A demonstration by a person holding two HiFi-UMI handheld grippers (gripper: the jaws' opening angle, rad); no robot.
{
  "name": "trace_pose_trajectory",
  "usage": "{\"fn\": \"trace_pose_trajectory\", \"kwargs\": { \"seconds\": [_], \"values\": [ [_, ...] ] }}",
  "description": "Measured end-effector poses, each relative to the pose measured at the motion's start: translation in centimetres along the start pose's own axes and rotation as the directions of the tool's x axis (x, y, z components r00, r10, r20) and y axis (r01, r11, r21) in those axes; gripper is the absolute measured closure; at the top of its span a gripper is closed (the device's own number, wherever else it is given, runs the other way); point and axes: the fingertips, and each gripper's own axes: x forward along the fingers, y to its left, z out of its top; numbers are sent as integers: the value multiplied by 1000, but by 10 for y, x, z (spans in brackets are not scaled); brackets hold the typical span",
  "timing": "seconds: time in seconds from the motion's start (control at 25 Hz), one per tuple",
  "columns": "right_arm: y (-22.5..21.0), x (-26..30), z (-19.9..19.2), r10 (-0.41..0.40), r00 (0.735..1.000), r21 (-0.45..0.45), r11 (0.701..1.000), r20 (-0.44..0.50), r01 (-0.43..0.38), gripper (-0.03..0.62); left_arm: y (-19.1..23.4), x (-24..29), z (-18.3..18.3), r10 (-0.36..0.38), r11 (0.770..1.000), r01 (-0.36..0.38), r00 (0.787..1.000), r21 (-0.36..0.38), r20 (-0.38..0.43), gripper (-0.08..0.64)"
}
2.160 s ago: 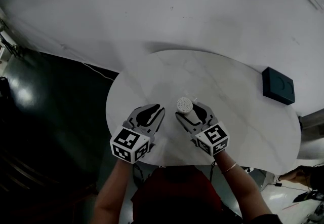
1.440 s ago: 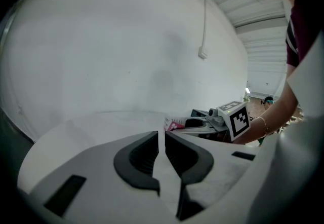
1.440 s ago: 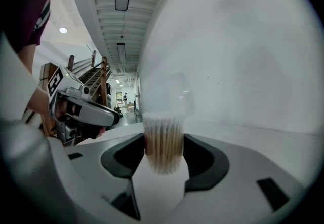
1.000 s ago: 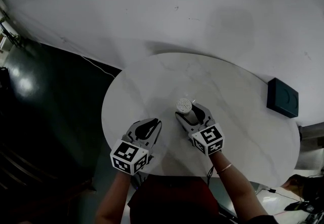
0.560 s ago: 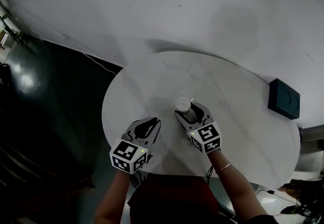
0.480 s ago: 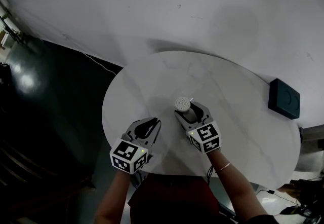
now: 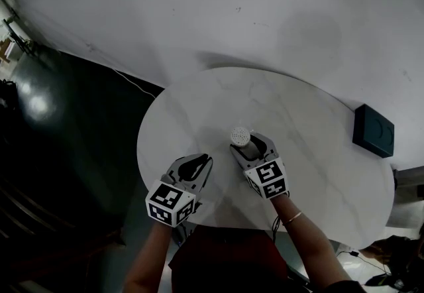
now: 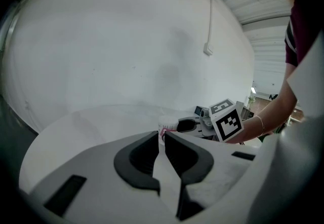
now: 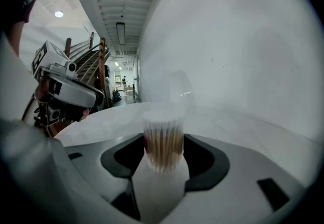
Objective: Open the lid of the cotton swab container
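The cotton swab container (image 7: pixel 240 134), a small clear tub packed with white-tipped swabs, stands on the round white table (image 7: pixel 298 113) near its front. My right gripper (image 7: pixel 247 146) is shut on the tub's sides. In the right gripper view the container (image 9: pixel 163 125) fills the gap between the dark pads (image 9: pixel 195 159), and a faint clear shape, seemingly the lid (image 9: pixel 180 90), rises behind its top. My left gripper (image 7: pixel 204 162) hovers to the left of the tub, apart from it, jaws shut with nothing in them. From the left gripper (image 8: pixel 162 135) the container (image 8: pixel 167 125) shows just ahead.
A dark flat box (image 7: pixel 374 130) lies at the table's right edge. A thin cable (image 7: pixel 126 83) runs along the white wall to the dark floor (image 7: pixel 59 152) at the left. The person's forearms reach in over the table's front edge.
The left gripper has drawn back slightly toward the table's front edge. The right gripper keeps its hold on the container in the same place.
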Motion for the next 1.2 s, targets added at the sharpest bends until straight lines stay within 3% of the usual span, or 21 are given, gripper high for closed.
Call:
{"fn": "trace_pose_trajectory", "kwargs": {
  "seconds": [1.2],
  "values": [
    [5,-2,-3,12,1000,-21,1000,-23,-12,339,-4,-14,1,7,1000,-7,1000,19,4,503]
  ]
}}
